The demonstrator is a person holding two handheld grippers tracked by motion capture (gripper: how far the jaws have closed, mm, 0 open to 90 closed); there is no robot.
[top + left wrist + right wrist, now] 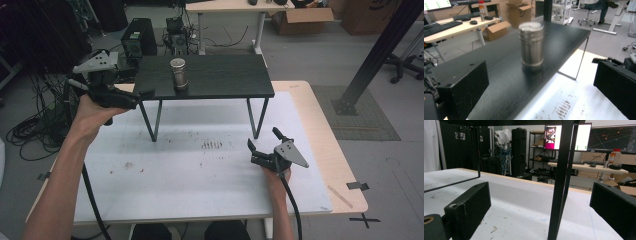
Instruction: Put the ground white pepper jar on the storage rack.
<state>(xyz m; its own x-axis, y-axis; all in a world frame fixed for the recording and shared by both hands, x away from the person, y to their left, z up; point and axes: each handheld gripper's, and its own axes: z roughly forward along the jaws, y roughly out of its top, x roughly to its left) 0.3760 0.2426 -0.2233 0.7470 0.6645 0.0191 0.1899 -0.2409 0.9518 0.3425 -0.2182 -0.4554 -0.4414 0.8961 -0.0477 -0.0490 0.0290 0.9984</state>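
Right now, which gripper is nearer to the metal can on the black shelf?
Left. The left gripper is at the shelf's left edge, jaws open toward the can. The right gripper is lower, on the table near the shelf's right leg.

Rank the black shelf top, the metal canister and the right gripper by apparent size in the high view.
1. Black shelf top, clearly largest.
2. Right gripper, jaws spread.
3. Metal canister, smallest; it stands farther from the camera, so the last two are unsure.

A lab or tech workspace: monitors (610,135), a keyboard desk (454,26), cardboard boxes (302,20), tangled floor cables (35,125) and an equipment rack (520,150).
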